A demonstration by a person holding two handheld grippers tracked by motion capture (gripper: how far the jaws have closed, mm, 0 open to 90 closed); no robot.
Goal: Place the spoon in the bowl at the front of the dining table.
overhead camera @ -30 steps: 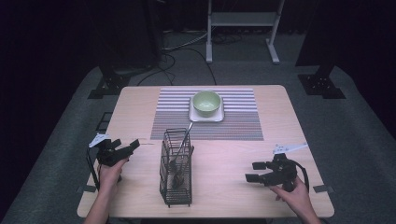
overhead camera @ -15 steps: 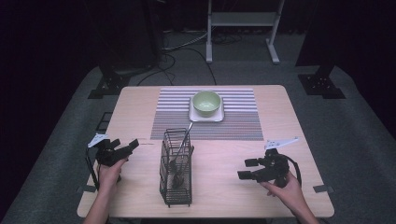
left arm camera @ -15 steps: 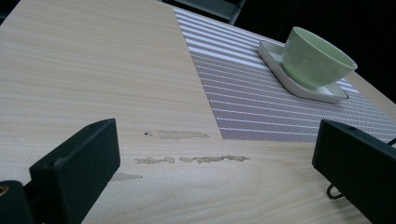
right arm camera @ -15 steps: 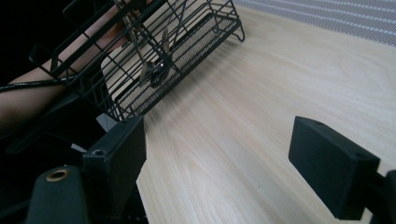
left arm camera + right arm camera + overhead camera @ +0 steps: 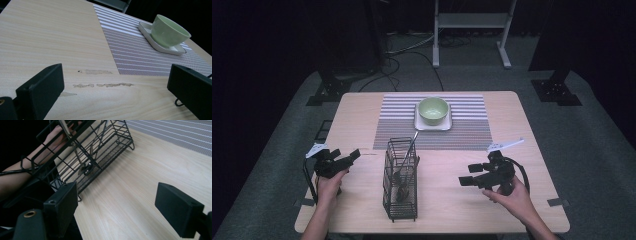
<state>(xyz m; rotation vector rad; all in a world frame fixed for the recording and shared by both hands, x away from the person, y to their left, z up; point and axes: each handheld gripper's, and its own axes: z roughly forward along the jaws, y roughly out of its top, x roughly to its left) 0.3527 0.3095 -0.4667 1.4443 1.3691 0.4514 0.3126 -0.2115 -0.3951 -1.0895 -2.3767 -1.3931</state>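
Note:
A black wire basket (image 5: 401, 182) stands at the table's front centre with metal utensils (image 5: 411, 145) in it, one handle leaning out of the top. My right gripper (image 5: 468, 175) is open to the right of the basket and points at it, a short gap away. In the right gripper view the basket (image 5: 100, 152) lies just ahead, the utensils (image 5: 85, 167) show through its wires, and nothing sits in the right gripper (image 5: 117, 212). My left gripper (image 5: 353, 157) is open and empty left of the basket, also seen as the left gripper (image 5: 115, 100) over bare wood.
A green bowl (image 5: 433, 110) sits on a white square plate (image 5: 432, 125) on a striped placemat (image 5: 462, 130) at the back centre. The bowl (image 5: 170, 31) and placemat (image 5: 140, 55) lie ahead of the left gripper. Dried stains (image 5: 100, 85) mark the wood.
My right gripper has moved left across the table towards the wire basket. The left gripper and the basket have stayed where they were.

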